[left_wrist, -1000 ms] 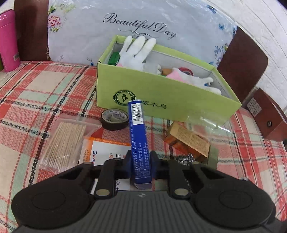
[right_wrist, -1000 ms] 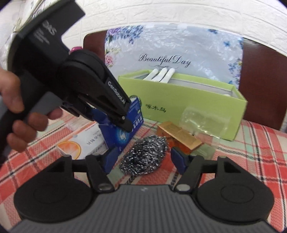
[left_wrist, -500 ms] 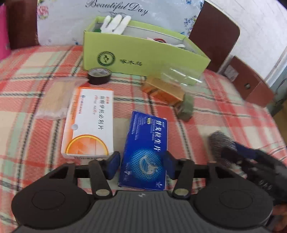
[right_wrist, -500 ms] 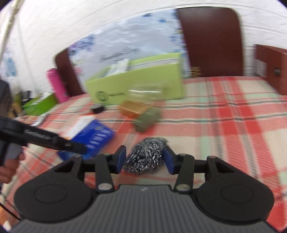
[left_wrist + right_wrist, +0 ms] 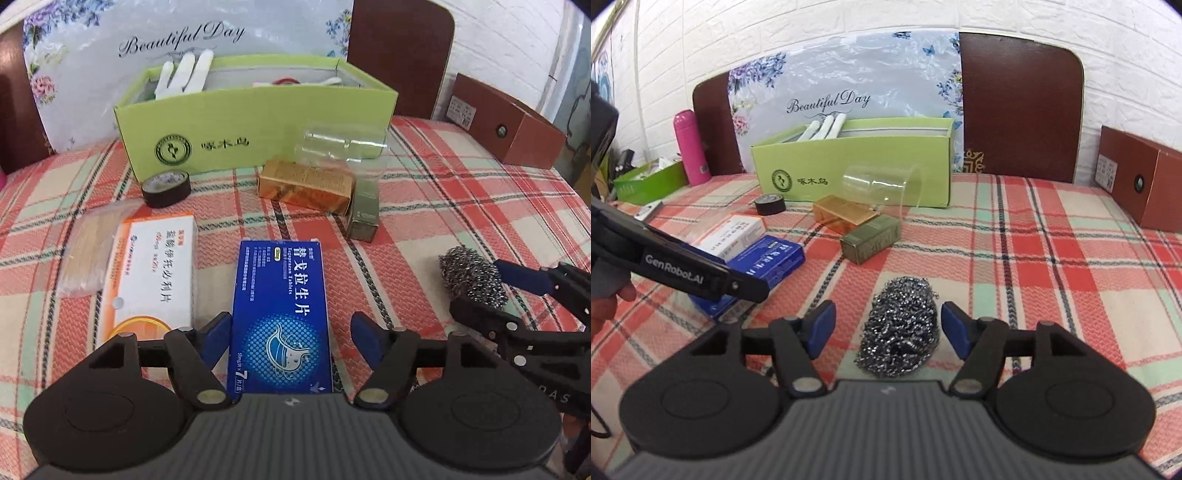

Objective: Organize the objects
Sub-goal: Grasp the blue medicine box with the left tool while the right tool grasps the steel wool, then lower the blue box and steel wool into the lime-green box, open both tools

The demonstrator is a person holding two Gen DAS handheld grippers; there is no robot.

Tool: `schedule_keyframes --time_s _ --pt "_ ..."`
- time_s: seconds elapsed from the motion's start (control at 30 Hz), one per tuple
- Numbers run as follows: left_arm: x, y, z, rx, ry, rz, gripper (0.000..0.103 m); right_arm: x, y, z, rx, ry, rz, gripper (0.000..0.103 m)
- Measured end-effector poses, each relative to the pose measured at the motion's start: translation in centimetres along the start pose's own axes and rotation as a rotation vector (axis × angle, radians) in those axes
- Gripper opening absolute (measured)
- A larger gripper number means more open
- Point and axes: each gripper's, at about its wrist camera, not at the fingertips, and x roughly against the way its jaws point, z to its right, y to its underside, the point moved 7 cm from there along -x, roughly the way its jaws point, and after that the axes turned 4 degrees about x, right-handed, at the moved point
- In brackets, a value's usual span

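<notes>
Blue pads, left tool (image 5: 290,338): jaws opening, wide, straddling blue tablet box (image 5: 281,317), which lies flat on the plaid desk (image 5: 461,192); the left pad looks to brush the box edge, the right stands clear, nothing gripped.
Right tool (image 5: 886,332): jaws opening, moderately wide, steel wool scourer (image 5: 901,325) lying loose between them, pads apart from it.
Outward: white-and-orange box (image 5: 155,273) just beside the blue one; 1 tape roll (image 5: 166,187); gold box (image 5: 306,186); olive box (image 5: 364,212); clear cup (image 5: 343,147) on its side; green carton (image 5: 255,136) behind.
Risk, judged: wire strands may snag a pad on withdrawal and drag the scourer; a low retreat could nudge the blue box askew.
</notes>
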Motion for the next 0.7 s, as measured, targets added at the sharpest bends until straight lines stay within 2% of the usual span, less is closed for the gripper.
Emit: schedule_keyframes --time_s 0.3,0.4,0.43,0.47,0.5,0.53,0.63,0.7 --pt "-0.4 0.2 -0.1 0.019 0.025 0.008 0.071 -0.7 0.3 -0.1 0.034 0.030 -0.036 0.062" --pt "-0.8 0.0 0.1 0.006 -0.004 0.022 0.072 -0.9 0.4 -0.3 0.044 0.029 -0.045 0.054" --pt "-0.8 0.0 0.2 0.002 -0.007 0.027 0.072 -1.0 0.5 -0.4 0.049 0.025 -0.055 0.045" --pt "-0.8 0.0 0.2 0.000 -0.008 0.030 0.068 -1.1 0.6 -0.4 0.051 0.022 -0.064 0.041" --pt "-0.7 0.0 0.1 -0.007 -0.010 0.035 0.059 -1.2 0.7 -0.5 0.055 0.023 -0.067 0.040" --pt "-0.6 -0.1 0.1 -0.011 -0.003 0.035 0.059 -1.1 0.7 -0.5 0.059 0.021 -0.070 0.038" --pt "0.3 -0.4 -0.2 0.032 0.045 0.037 0.058 -0.3 -0.3 -0.7 0.016 -0.062 -0.049 0.036" --pt "1.5 -1.2 -0.4 0.041 0.048 0.076 0.058 0.3 -1.7 -0.7 -0.019 -0.117 -0.012 0.036"
